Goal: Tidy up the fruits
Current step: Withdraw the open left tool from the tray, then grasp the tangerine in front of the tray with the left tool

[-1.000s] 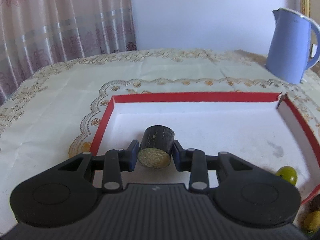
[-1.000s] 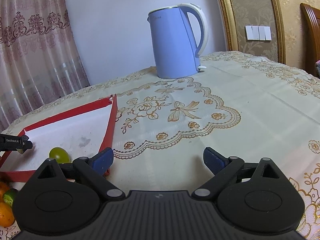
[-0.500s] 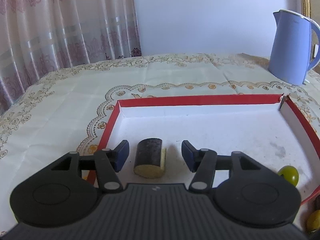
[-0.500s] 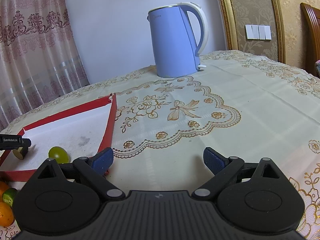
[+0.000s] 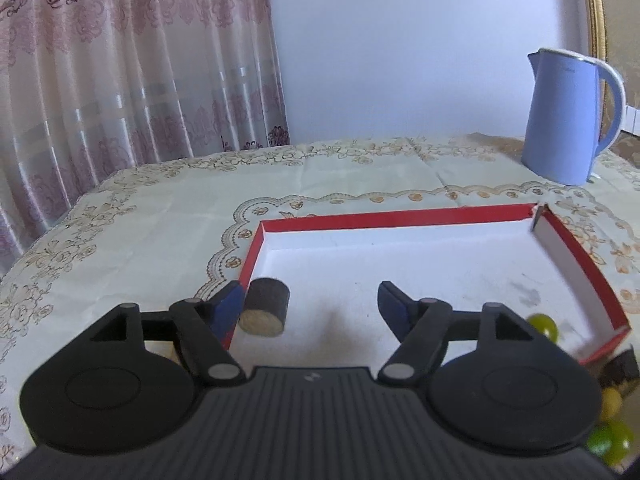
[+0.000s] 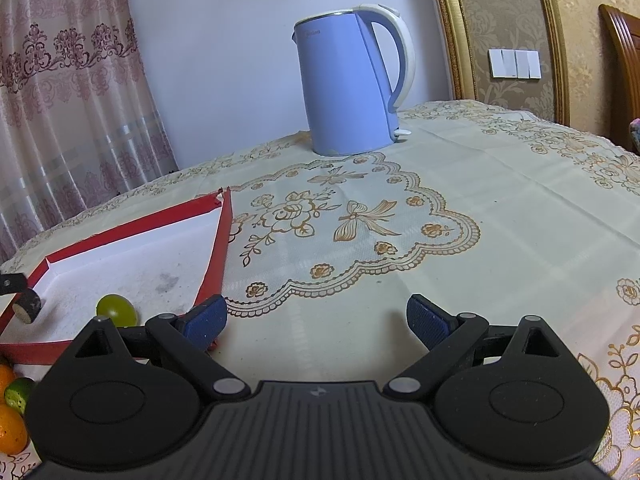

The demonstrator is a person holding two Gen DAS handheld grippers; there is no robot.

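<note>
The left gripper (image 5: pixel 310 300) has just been opening, jaws wide and empty; the dark cylinder (image 5: pixel 265 307) lies in the tray (image 5: pixel 400 216) beside its left finger.

No text is showing clearly enough to be read in either view. The blue kettle (image 6: pixel 347 84) is carrying a small dark brand mark near its rim, but it is appearing too small and blurred to make out. Each gripper body, left (image 5: pixel 311 376) and right (image 6: pixel 318 392), is bearing a tiny pale logo at its centre, a symbol rather than letters.
</note>
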